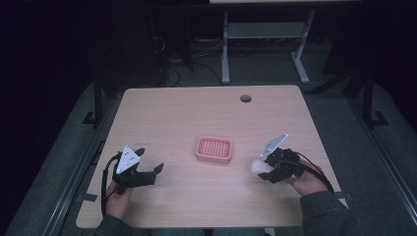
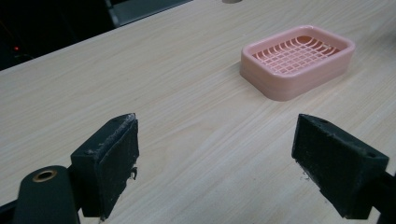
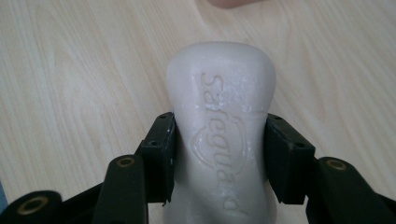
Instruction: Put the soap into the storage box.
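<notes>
White, waxy and stamped with a brand name, the bar of soap (image 3: 219, 135) sits clamped across its narrow waist in my right hand-held gripper (image 1: 268, 169), just right of the pink slotted plastic soap dish (image 1: 214, 149) on the wooden table (image 1: 196, 113). It looks firm but slippery, so I judge that pinched waist the safest hold. My left hand-held gripper (image 2: 229, 163) stands wide open, holding nothing.

Setting: dim lab or recording room, single work table.

Pale wood-laminate table (image 1: 206, 113) with a cable hole (image 1: 245, 98) near its far edge; grey carpet floor (image 1: 339, 118) around it; far behind, the white metal legs of a second desk (image 1: 225, 49) and loose cables (image 1: 167, 69) on the floor; surroundings dark, nothing domestic.
</notes>
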A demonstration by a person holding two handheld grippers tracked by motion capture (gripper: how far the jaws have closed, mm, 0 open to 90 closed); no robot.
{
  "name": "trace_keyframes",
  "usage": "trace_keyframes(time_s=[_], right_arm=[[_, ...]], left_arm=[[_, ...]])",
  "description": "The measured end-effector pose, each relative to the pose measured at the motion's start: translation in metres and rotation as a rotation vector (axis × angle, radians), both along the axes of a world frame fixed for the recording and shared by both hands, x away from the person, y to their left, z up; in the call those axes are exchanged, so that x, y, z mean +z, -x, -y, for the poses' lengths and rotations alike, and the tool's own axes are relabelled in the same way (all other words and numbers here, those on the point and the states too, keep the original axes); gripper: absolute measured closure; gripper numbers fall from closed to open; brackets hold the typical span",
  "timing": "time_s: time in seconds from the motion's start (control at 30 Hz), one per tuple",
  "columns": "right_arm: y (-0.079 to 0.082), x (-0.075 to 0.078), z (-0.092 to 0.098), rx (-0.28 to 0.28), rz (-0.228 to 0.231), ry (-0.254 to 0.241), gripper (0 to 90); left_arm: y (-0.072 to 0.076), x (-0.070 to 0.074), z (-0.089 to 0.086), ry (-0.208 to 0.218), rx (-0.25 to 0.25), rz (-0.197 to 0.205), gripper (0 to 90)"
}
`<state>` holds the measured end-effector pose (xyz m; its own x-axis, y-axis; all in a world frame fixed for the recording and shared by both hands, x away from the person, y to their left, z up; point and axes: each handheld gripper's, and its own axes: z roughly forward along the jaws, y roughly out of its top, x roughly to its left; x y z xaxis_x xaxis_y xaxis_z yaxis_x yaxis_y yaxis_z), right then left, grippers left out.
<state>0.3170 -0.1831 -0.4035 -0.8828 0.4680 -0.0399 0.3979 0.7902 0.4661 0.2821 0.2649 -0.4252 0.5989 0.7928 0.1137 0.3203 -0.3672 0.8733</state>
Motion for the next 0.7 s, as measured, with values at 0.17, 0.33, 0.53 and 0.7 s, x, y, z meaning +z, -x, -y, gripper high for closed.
trace_keyframes(time_s=[0.17,0.33,0.53,0.7], right_arm=[[-0.006,0.005,-0.005,0.017,0.003,0.024,49.1],[-0.011,0.011,-0.013,0.039,0.004,0.026,49.1],[-0.018,0.014,-0.019,0.052,0.008,0.023,49.1],[-0.022,0.016,-0.022,0.058,0.011,0.024,49.1]], left_arm=[[0.000,-0.001,-0.001,0.000,0.001,-0.002,14.6],[0.000,-0.001,0.000,0.003,0.002,-0.004,14.6],[0.000,0.001,-0.001,0.005,0.005,0.007,14.6],[0.000,0.000,0.000,0.000,0.001,0.000,14.6]])
